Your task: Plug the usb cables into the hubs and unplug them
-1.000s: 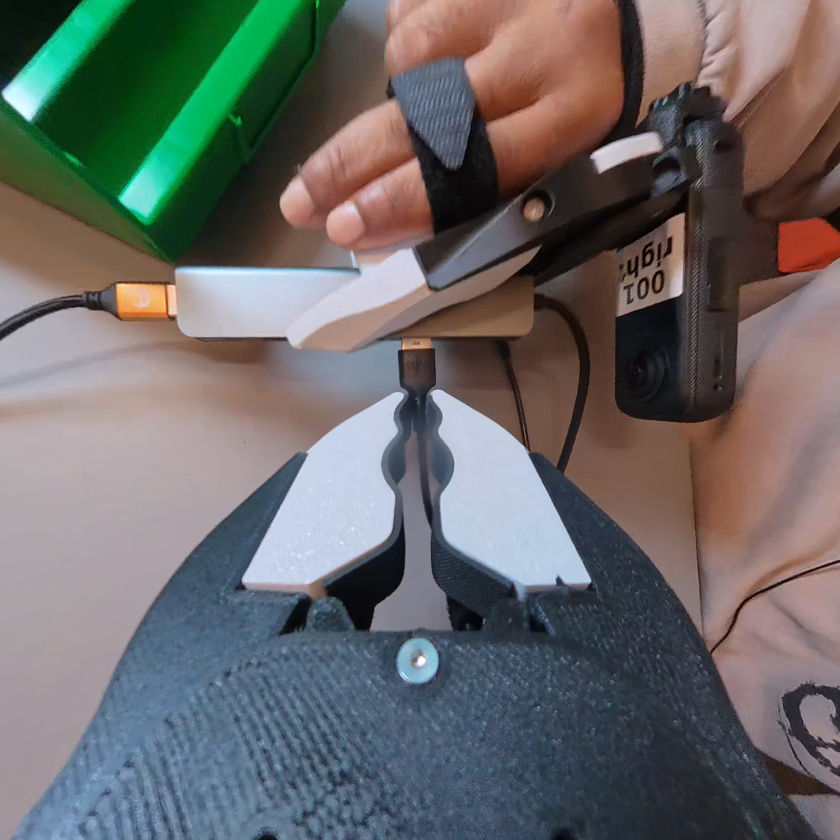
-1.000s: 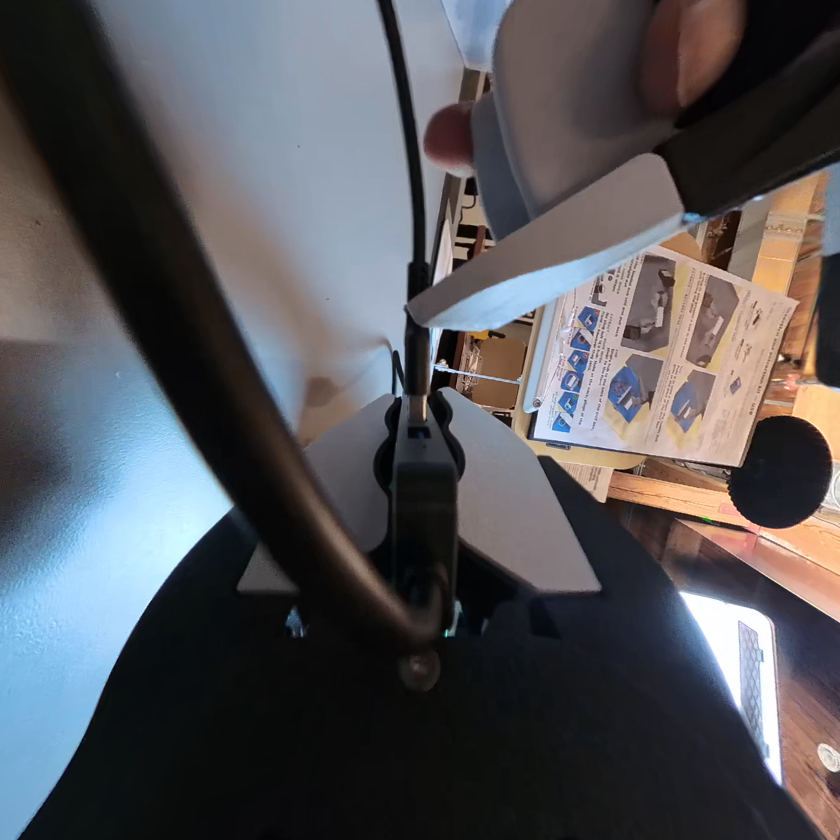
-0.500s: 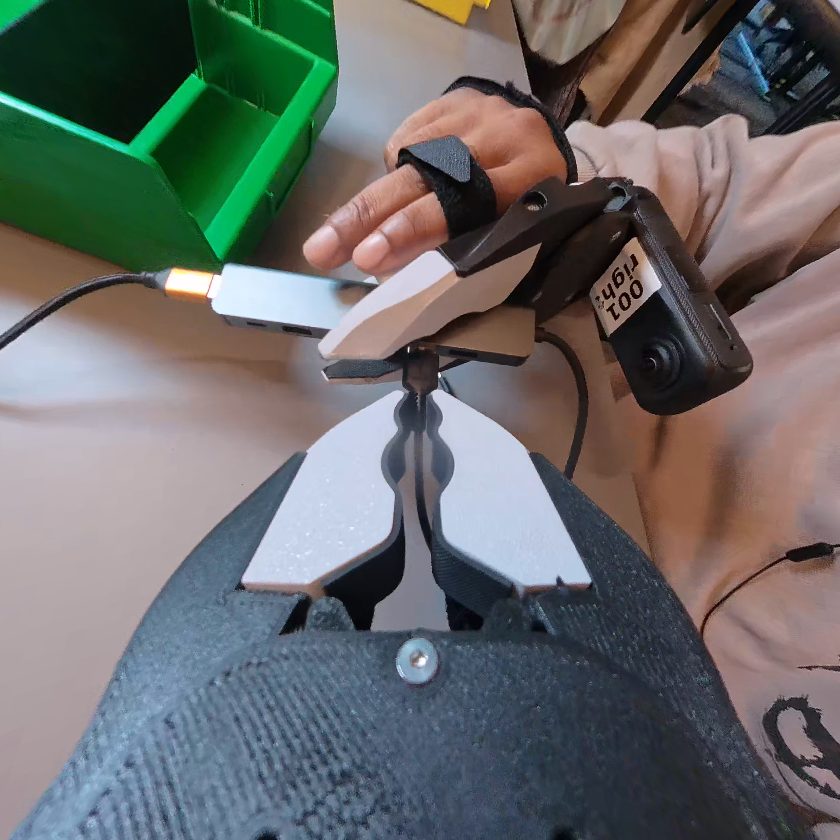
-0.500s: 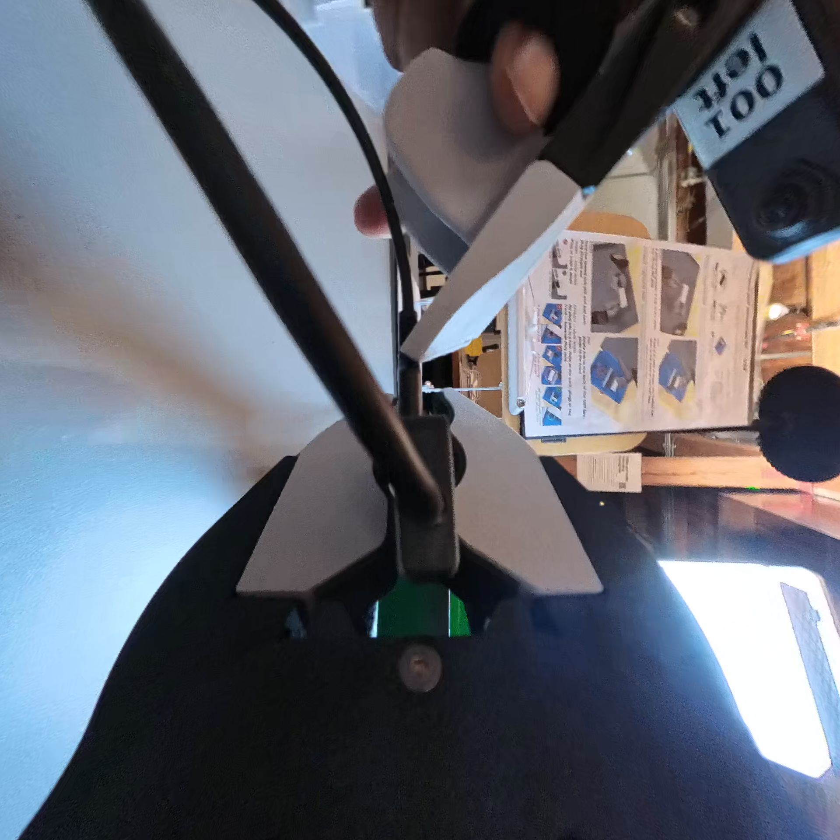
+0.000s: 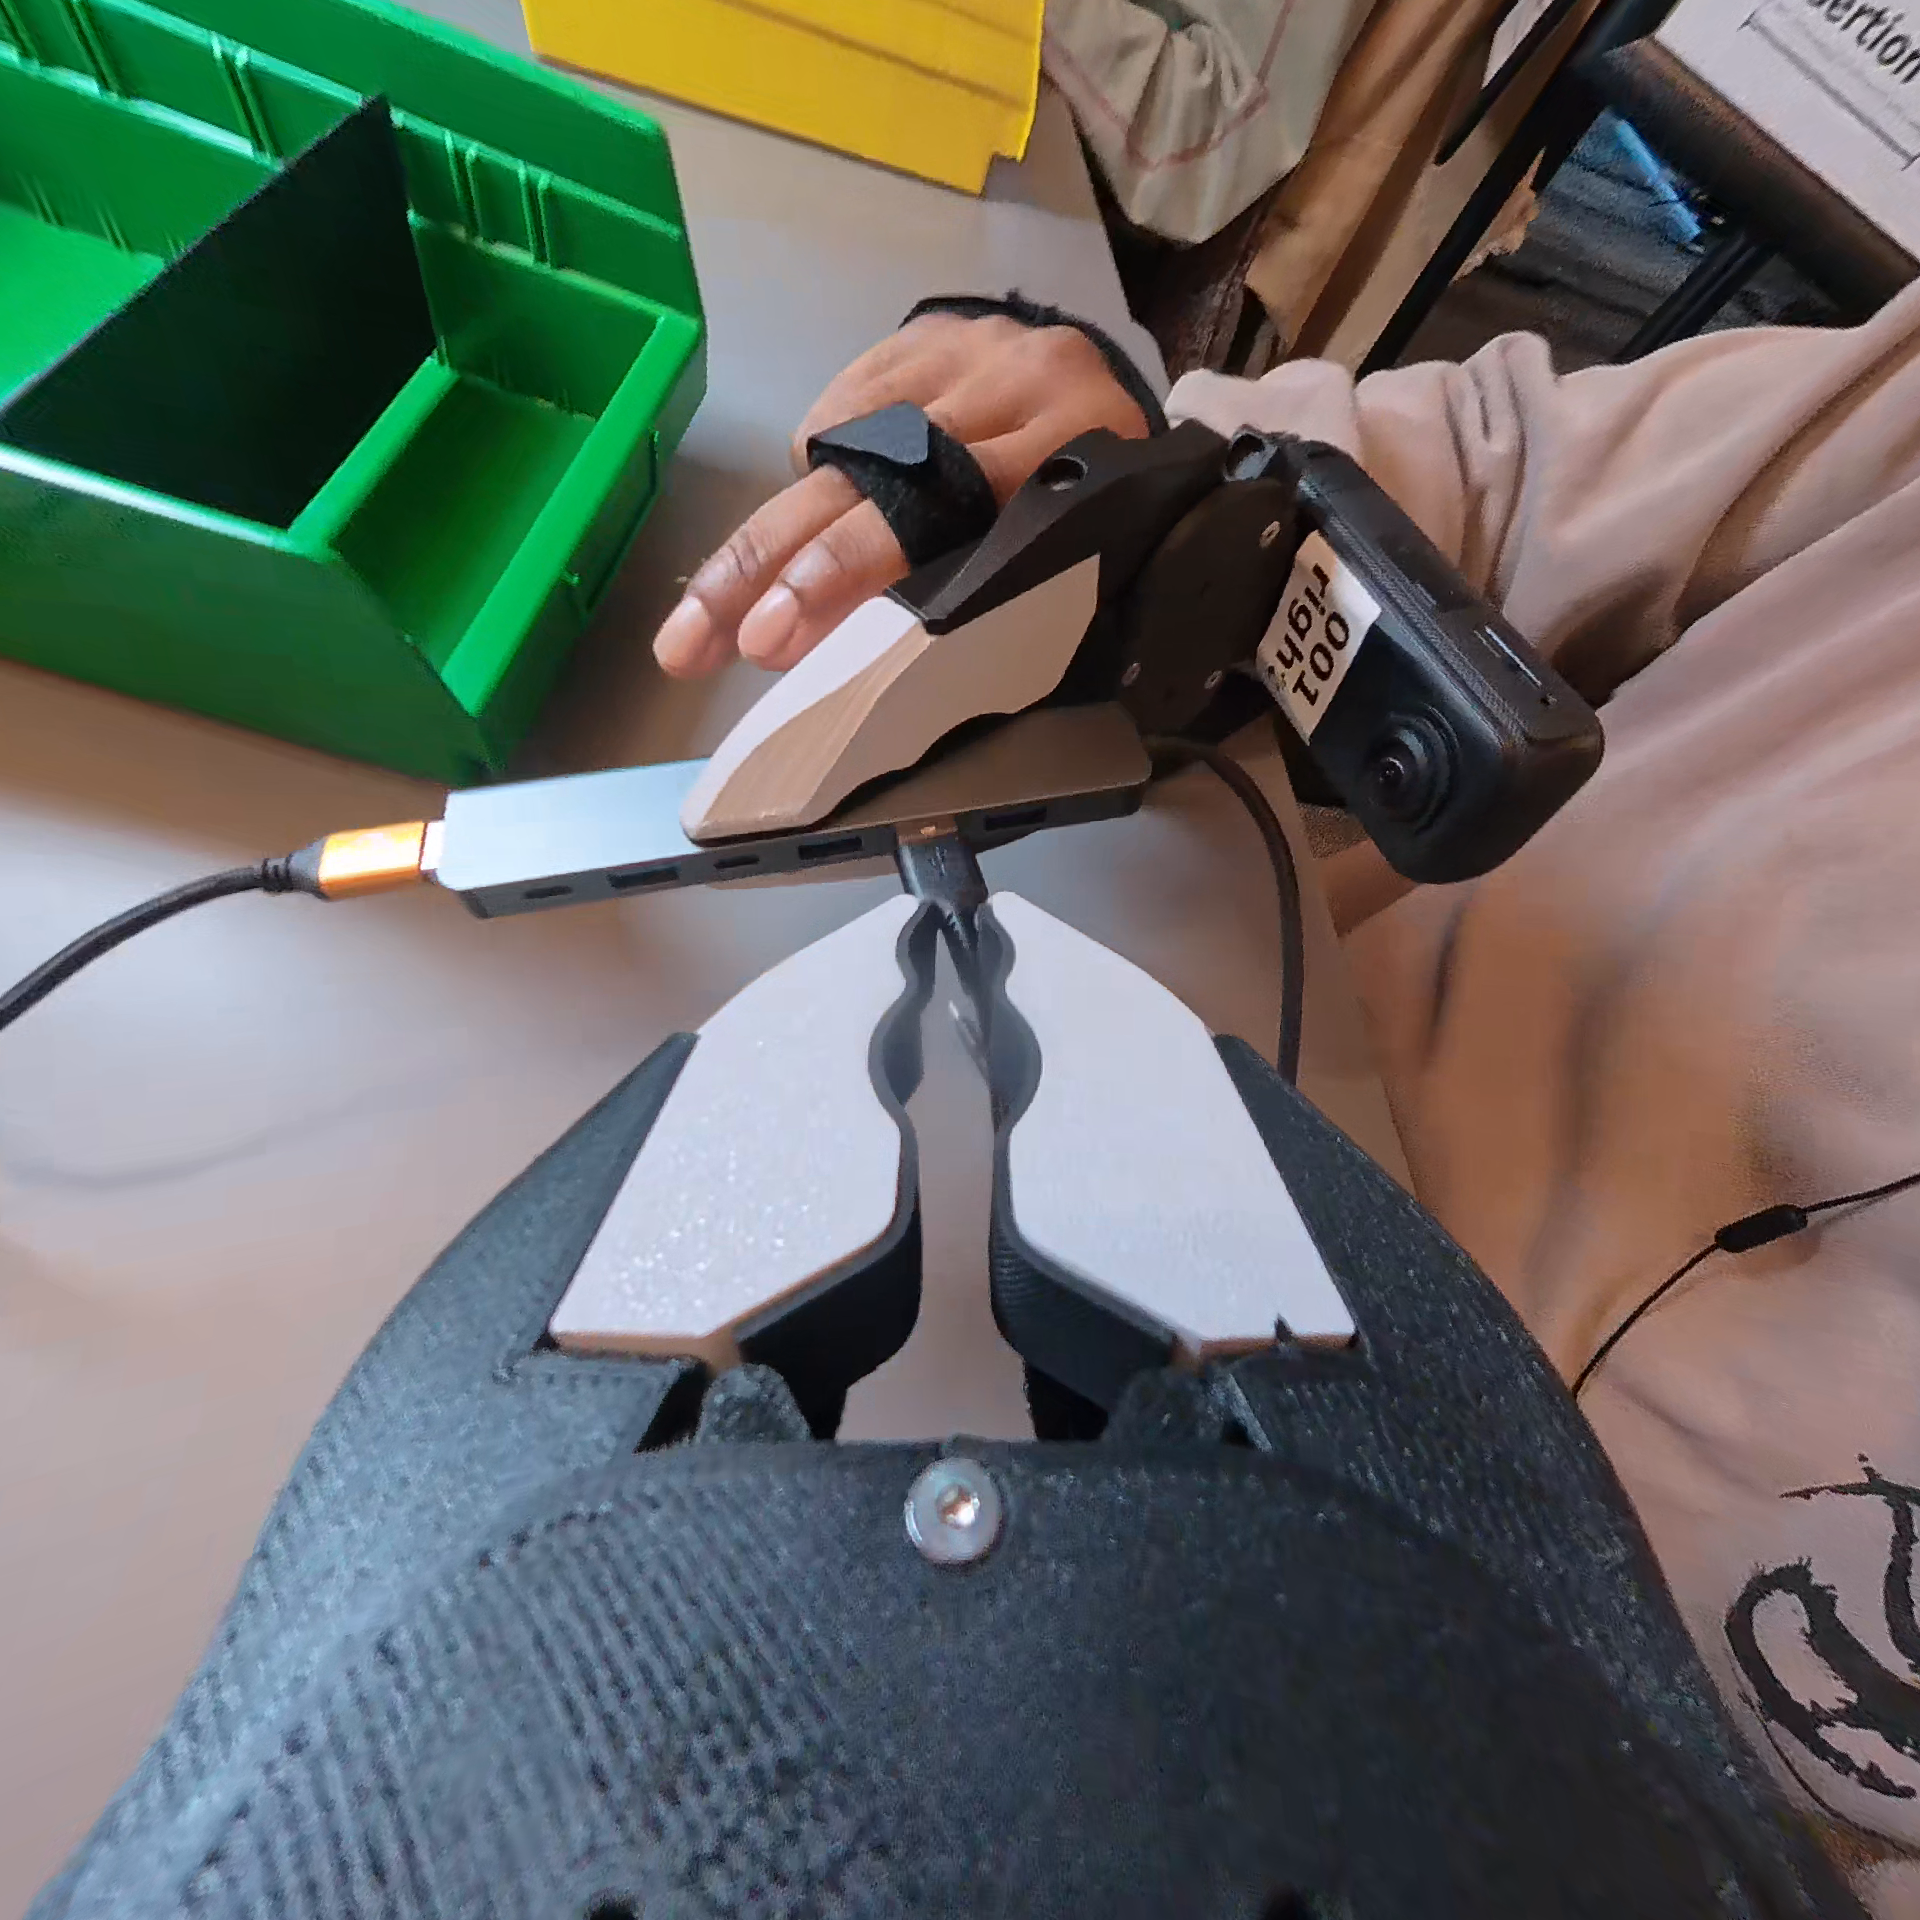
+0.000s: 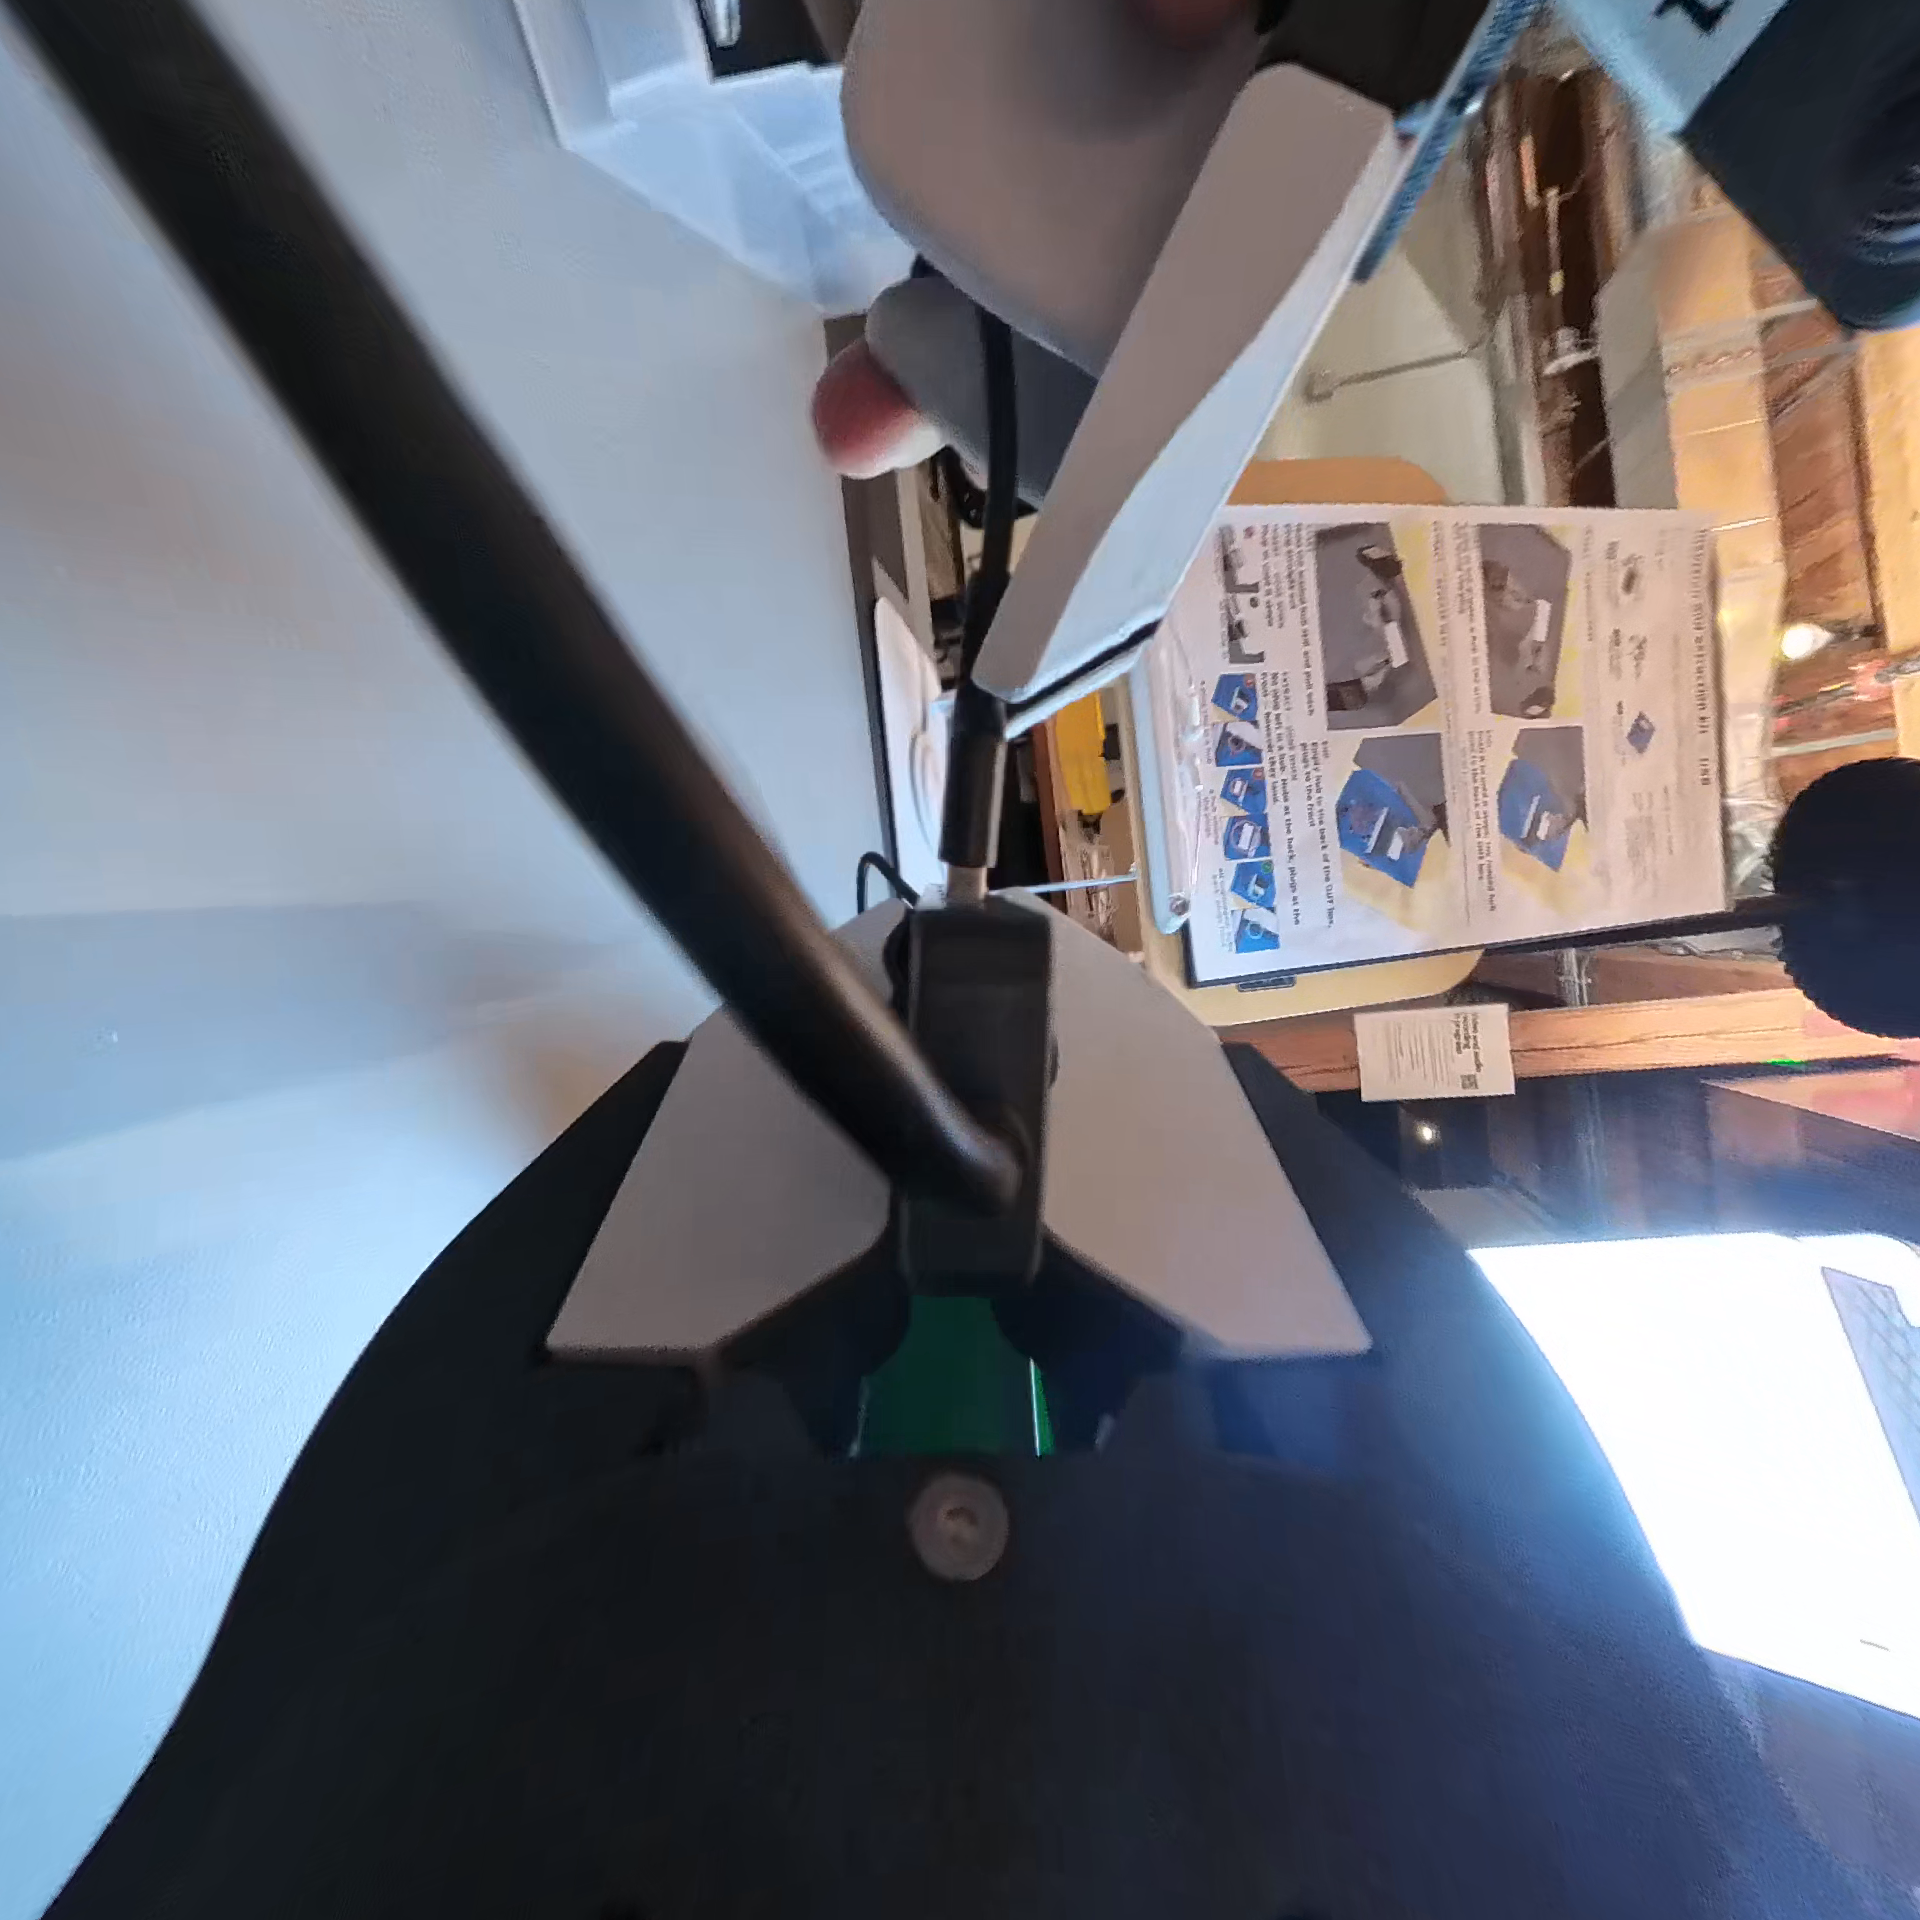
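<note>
A grey USB hub (image 5: 582, 826) with an orange-ended cable (image 5: 374, 857) at its left end is held just above the beige table. My right gripper (image 5: 727, 800) is shut on the hub from above. In the right wrist view my right gripper (image 6: 971, 920) clamps the hub (image 6: 971, 1091), seen end on. My left gripper (image 5: 945, 920) is shut on a black USB plug (image 5: 940, 868) whose tip meets a port on the hub's front side. In the right wrist view the plug (image 6: 971, 790) shows a short silver tip at the hub, with the left gripper (image 6: 1070, 686) above it.
A green divided bin (image 5: 312, 468) stands at the back left and a yellow bin (image 5: 810, 73) behind it. The person's sleeve and lap (image 5: 1662, 1039) fill the right side. A thick black cable (image 6: 468, 520) crosses the right wrist view. An instruction sheet (image 6: 1455, 748) stands beyond. Some 6 centimetres of space lies between my two pairs of fingers.
Both grippers have tilted and drawn back together with the hub and plug. The hub's port side now faces the left camera, and more of the bins shows. Both grips are unchanged.
</note>
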`<state>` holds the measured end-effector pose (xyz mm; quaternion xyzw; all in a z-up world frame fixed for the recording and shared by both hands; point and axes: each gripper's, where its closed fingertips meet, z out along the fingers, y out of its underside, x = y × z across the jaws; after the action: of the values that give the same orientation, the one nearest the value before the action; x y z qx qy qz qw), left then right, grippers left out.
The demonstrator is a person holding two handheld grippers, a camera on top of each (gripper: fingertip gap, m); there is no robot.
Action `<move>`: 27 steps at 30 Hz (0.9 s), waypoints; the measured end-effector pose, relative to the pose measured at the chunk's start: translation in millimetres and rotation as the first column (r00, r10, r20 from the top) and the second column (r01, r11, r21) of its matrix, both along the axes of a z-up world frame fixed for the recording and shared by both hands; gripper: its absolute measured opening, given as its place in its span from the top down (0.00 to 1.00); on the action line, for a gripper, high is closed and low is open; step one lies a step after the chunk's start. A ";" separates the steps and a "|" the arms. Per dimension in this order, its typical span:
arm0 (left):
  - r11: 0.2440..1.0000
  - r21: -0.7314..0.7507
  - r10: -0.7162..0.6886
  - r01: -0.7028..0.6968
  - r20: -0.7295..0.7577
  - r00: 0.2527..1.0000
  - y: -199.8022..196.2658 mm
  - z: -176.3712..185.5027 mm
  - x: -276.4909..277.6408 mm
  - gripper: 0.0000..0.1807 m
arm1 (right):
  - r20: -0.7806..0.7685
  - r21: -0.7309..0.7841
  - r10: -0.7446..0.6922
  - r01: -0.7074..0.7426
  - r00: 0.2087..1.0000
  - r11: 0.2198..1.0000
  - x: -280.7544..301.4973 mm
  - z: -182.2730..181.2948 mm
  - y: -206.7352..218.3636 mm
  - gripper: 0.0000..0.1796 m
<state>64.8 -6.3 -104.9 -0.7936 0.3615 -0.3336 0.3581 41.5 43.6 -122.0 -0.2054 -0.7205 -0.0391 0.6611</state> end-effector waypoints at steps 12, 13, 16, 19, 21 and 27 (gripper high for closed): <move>0.778 0.475 0.343 -0.411 0.227 0.911 1.0 106.4 -83.8 0.90 | -0.407 -0.467 0.054 -0.259 0.912 0.845 43.7 118.8 21.3 0.94; 0.760 0.472 0.389 -0.447 0.220 0.895 -0.4 95.9 -96.6 0.91 | -0.437 -0.521 0.030 -0.280 0.899 0.807 52.8 137.8 34.3 0.94; 0.780 0.394 0.479 -0.487 0.127 0.869 -5.6 37.9 -119.9 0.91 | -0.412 -0.625 -0.109 -0.194 0.905 0.756 74.0 181.0 91.2 0.93; 0.802 0.349 0.495 -0.485 0.066 0.866 -10.4 -9.5 -122.5 0.91 | -0.291 -0.674 -0.272 0.006 0.917 0.739 83.8 201.6 158.0 0.93; 0.818 0.327 0.483 -0.473 0.056 0.874 -10.9 -24.3 -117.0 0.91 | -0.169 -0.686 -0.392 0.177 0.904 0.705 85.2 197.5 204.6 0.93; 0.818 0.377 0.466 -0.433 0.004 0.885 -12.4 -28.5 -111.4 0.91 | 0.181 -0.552 -0.631 0.609 0.755 0.570 81.0 120.9 310.9 0.93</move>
<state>-46.7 -18.7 -133.4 -0.7890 0.2352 -0.1304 0.5524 122.5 354.5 -1.1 -0.6362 -0.5661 -0.0426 0.5225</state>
